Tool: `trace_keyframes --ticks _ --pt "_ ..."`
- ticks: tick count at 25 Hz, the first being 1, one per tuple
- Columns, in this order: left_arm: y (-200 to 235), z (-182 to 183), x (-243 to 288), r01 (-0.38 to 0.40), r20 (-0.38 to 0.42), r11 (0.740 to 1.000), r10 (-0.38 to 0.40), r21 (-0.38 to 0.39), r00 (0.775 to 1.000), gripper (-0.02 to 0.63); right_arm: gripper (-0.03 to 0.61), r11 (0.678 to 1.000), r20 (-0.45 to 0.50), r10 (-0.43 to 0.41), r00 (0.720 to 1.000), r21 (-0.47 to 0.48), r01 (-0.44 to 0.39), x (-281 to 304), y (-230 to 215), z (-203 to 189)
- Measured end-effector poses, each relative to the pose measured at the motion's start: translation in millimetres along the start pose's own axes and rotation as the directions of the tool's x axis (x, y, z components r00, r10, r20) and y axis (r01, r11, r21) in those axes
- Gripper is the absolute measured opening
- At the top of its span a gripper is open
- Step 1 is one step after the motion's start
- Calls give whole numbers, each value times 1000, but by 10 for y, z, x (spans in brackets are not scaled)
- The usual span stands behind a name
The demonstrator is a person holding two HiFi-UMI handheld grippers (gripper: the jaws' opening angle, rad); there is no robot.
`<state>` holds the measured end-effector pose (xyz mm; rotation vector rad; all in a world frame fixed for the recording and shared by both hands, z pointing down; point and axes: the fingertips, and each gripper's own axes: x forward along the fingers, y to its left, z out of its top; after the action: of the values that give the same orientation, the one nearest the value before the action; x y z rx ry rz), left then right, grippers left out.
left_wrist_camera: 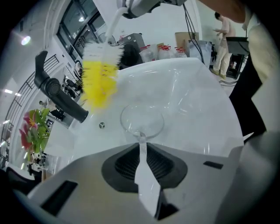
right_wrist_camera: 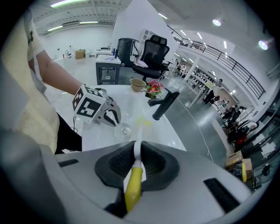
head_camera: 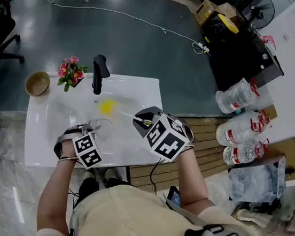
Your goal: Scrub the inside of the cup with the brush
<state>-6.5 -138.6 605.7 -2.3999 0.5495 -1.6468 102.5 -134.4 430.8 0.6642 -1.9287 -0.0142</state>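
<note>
- The right gripper (right_wrist_camera: 136, 154) is pressed together on the brush (right_wrist_camera: 133, 186). The pads grip the white shaft just ahead of the yellow handle end.
- The left gripper (left_wrist_camera: 141, 141) pinches the cup (left_wrist_camera: 142, 120) by its near side. The cup is clear glass, held low over the sink (head_camera: 45, 120) with its open mouth in plain sight of the left gripper view.
- The brush's yellow and white bristles hang outside the cup, above and beyond its mouth and over the basin.
- Judgement: the bristles have yet to enter the cup, so the scrub itself is outstanding.
- Recommended practice:
  - Keep the left grip still.
  - Line the bristle head up with the mouth and lower it along the cup's axis.
  - Twist and stroke against the wall and the bottom.
  - Keep side loads light, since the glass is held at one edge only and could pivot or slip.
- The black faucet (head_camera: 99, 72) stands at the far edge of the sink. Pink flowers (head_camera: 70, 72) and a bowl (head_camera: 38, 83) lie just beyond it.
- Writing:
  - None is legible.
  - The gripper cubes carry square markers only.
  - The water bottles (head_camera: 236, 95), well apart on the right, bear red labels too small to read.
</note>
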Motion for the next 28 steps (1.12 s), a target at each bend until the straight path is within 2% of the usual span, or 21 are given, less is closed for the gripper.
trace_keyframes --ticks 3,11,20,25,28 --pt "-16 27 0 -11 -5 999 11 32 1000 57 48 1000 30 13 999 -5 -13 129 52 125" --pt "-119 92 -12 -25 -9 994 26 107 1000 57 48 996 16 86 996 -38 -85 514 376 254" --pt "-132 98 6 -31 -6 992 32 123 999 57 48 997 23 62 998 -50 -61 732 514 330" --pt "-144 105 2 -29 -4 992 30 124 1000 57 48 991 -72 69 995 -112 -77 825 560 157" --pt "-149 97 3 -26 1 992 26 122 1000 57 48 991 -102 77 992 -99 -87 828 516 53"
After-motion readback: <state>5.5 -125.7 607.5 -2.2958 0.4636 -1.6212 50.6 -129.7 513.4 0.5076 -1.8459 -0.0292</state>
